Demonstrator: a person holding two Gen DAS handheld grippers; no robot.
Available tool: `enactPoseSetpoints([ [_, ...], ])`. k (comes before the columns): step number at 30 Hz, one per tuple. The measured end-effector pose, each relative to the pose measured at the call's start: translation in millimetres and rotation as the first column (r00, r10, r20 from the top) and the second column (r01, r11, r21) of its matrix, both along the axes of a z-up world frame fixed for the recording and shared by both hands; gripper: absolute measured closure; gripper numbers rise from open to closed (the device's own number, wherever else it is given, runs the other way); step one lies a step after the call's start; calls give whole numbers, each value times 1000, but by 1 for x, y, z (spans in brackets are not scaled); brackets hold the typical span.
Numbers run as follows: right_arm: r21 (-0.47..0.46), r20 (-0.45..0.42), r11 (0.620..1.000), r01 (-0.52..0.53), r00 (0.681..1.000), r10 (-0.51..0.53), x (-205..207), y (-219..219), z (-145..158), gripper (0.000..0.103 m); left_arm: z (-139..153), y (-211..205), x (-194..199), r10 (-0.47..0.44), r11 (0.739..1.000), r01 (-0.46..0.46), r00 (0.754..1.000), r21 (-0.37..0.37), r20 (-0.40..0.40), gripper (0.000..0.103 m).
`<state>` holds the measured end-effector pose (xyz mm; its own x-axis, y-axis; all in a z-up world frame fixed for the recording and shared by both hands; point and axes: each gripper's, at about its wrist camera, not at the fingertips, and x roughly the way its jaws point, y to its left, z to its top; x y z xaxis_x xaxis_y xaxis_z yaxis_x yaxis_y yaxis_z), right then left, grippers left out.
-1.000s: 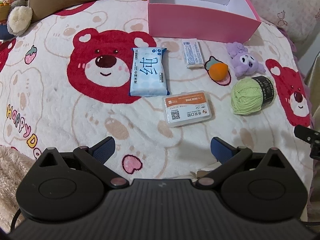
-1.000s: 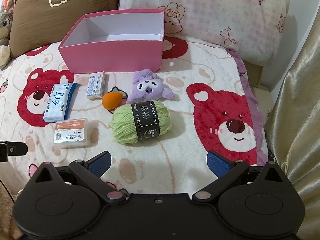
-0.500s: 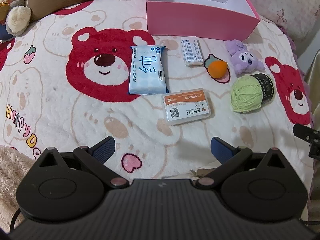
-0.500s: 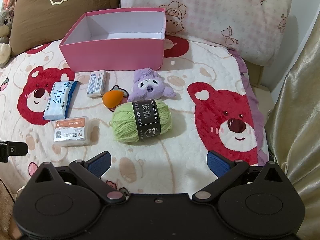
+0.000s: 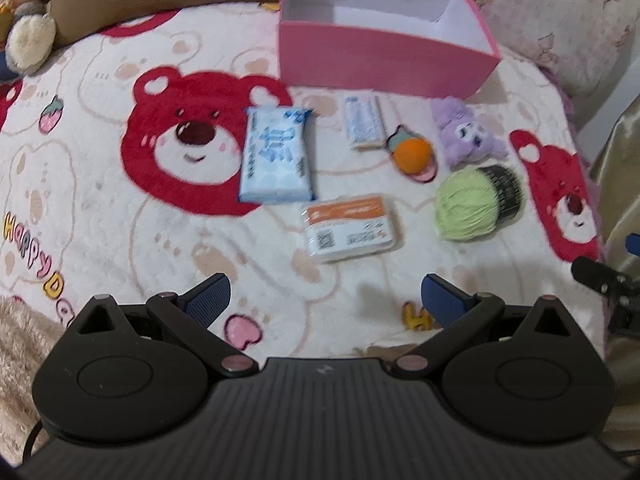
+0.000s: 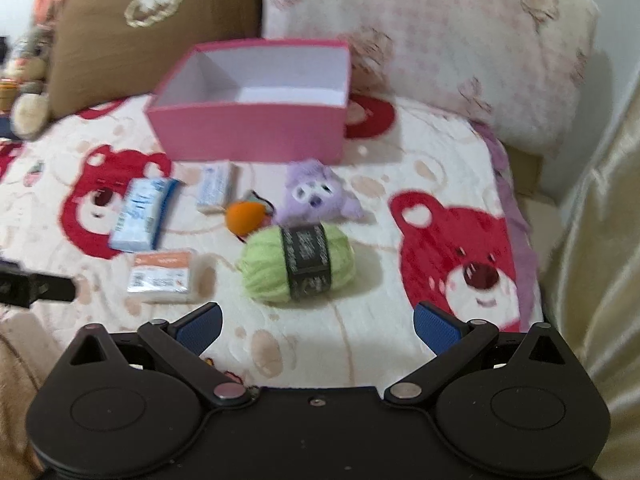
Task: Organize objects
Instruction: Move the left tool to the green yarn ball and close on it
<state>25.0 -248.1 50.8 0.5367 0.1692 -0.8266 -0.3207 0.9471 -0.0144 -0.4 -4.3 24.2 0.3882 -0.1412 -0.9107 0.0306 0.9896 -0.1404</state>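
An empty pink box (image 5: 384, 60) (image 6: 248, 136) stands at the back of the bear-print blanket. In front of it lie a blue tissue pack (image 5: 276, 156) (image 6: 142, 214), a small white packet (image 5: 364, 122) (image 6: 216, 188), an orange sponge (image 5: 414, 154) (image 6: 244, 216), a purple plush (image 5: 466, 136) (image 6: 316, 196), a green yarn ball (image 5: 470, 204) (image 6: 296, 266) and an orange-topped clear case (image 5: 350, 228) (image 6: 164, 276). My left gripper (image 5: 326, 296) is open, just short of the case. My right gripper (image 6: 318, 326) is open, just short of the yarn.
A brown pillow (image 6: 152, 32) and a pink patterned pillow (image 6: 432, 40) lean behind the box. A plush rabbit (image 5: 26, 20) sits at the far left. A gold curtain (image 6: 596, 240) hangs along the right edge of the bed.
Both grippers have moved forward toward the objects, which now appear lower and nearer in each view. Both stay open and hold nothing. The current frames are motion-blurred.
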Motion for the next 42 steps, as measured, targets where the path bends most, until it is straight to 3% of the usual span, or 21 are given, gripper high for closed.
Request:
enactPoseSetpoints([
  [8,0,185,976,-216,960,213,22,-22,6,0,15,-45,23,-46,999,48,996,-24,71,0],
  [12,45,149,967,-250,959,241,44,-30,-4,0,10,-71,35,-92,995,94,992,-19,86,0],
  [16,62,144,942,-330,937,319,51,-30,-23,0,0,-89,47,-96,995,99,991,-23,97,0],
  [21,-5,124,908,-418,901,415,50,-18,-54,0,-25,-102,57,-73,996,78,991,-44,113,0],
  [26,-45,121,881,-471,873,473,49,-5,-83,0,-54,-104,65,-72,990,85,990,-111,117,2],
  [32,8,134,901,-433,894,428,65,-5,-111,0,-85,-105,70,-80,966,109,988,-236,128,2],
  [36,11,145,907,-422,898,416,72,-3,-133,0,-100,-113,73,-87,966,126,980,-226,177,2],
  [38,68,134,908,-414,905,403,77,-6,-140,0,-109,-114,76,-72,967,110,983,-229,167,5],
  [42,142,106,917,-372,927,359,82,-9,-150,2,-124,-105,78,-18,947,59,991,-315,132,13],
])
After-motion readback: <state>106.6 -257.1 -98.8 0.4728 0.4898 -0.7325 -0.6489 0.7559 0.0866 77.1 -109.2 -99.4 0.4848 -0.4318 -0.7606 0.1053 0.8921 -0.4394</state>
